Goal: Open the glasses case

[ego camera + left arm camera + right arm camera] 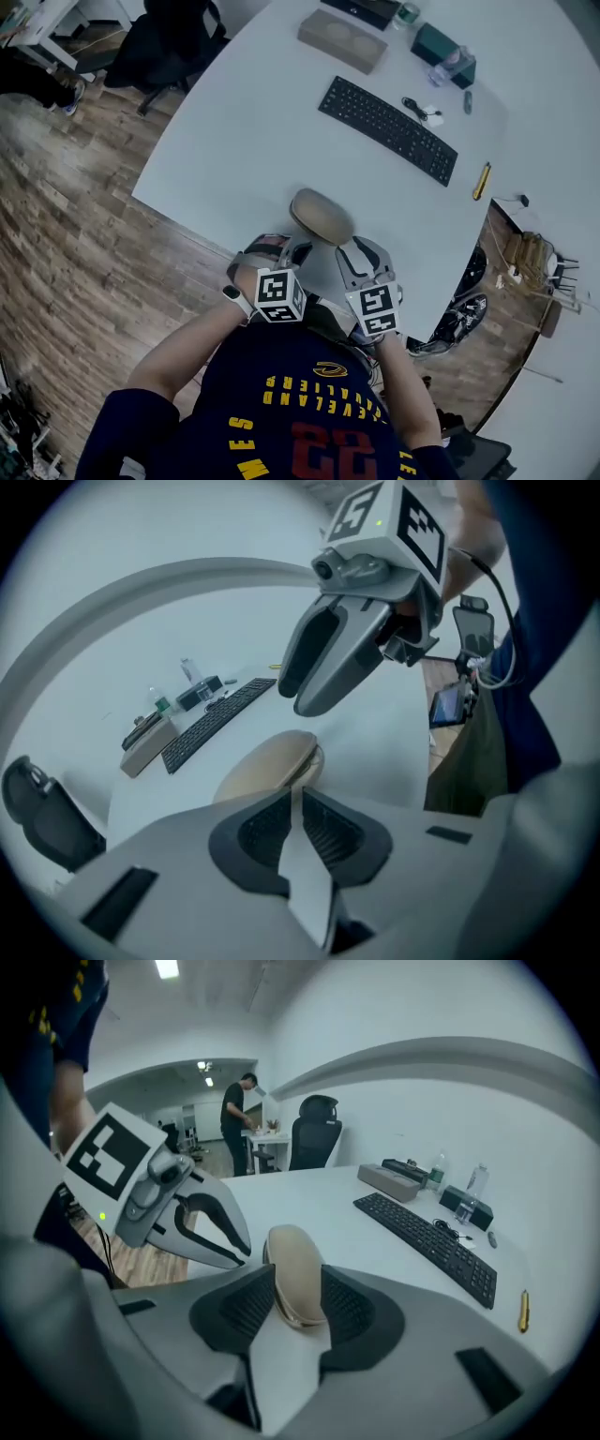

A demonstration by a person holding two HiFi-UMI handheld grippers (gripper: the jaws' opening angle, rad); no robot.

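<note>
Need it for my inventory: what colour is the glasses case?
The glasses case is plain tan, clearest in the right gripper view.

1 glasses case [322,217], 1 keyboard [388,129], 1 tan box [342,40], 1 yellow pen [481,181], 2 bottles [438,1170] far right, 1 black chair [169,47] far left, 1 desk [244,122]. 2 grippers: left gripper [281,251], right gripper [361,260]. 1 person [234,1119] far off.

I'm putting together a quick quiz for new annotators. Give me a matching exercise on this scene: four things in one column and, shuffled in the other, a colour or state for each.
Things:
1. glasses case
2. keyboard
3. left gripper
4. right gripper

Colours or states:
A. fingers apart
B. tan, closed, lying on the table
C. fingers together, nothing between them
D. black

Pairs: 1-B, 2-D, 3-C, 4-A
</note>
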